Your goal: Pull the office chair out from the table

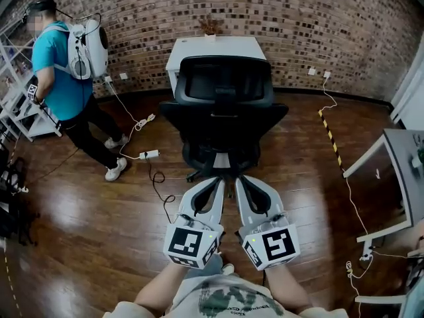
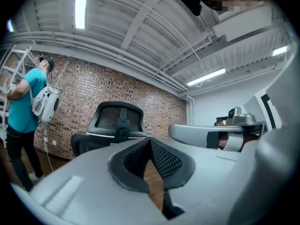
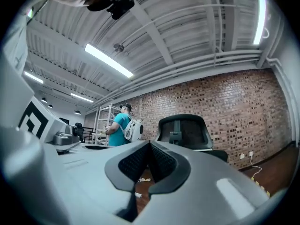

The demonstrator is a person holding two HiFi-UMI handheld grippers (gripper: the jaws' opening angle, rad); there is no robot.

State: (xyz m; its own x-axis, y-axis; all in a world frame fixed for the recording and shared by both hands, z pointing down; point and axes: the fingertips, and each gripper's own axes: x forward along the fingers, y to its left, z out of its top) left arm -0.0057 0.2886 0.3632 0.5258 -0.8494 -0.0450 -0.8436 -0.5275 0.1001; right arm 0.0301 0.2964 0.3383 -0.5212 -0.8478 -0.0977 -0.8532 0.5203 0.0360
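One black, mesh-backed office chair stands at frame centre, tucked against one white table. Just below it are two grippers, the left gripper and the right gripper, both closed and empty. Only the head view shows floor cables; only the gripper views show ceiling lights.

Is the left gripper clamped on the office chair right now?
No, the left gripper has its jaws together with nothing between them, and the office chair stands apart ahead of it.
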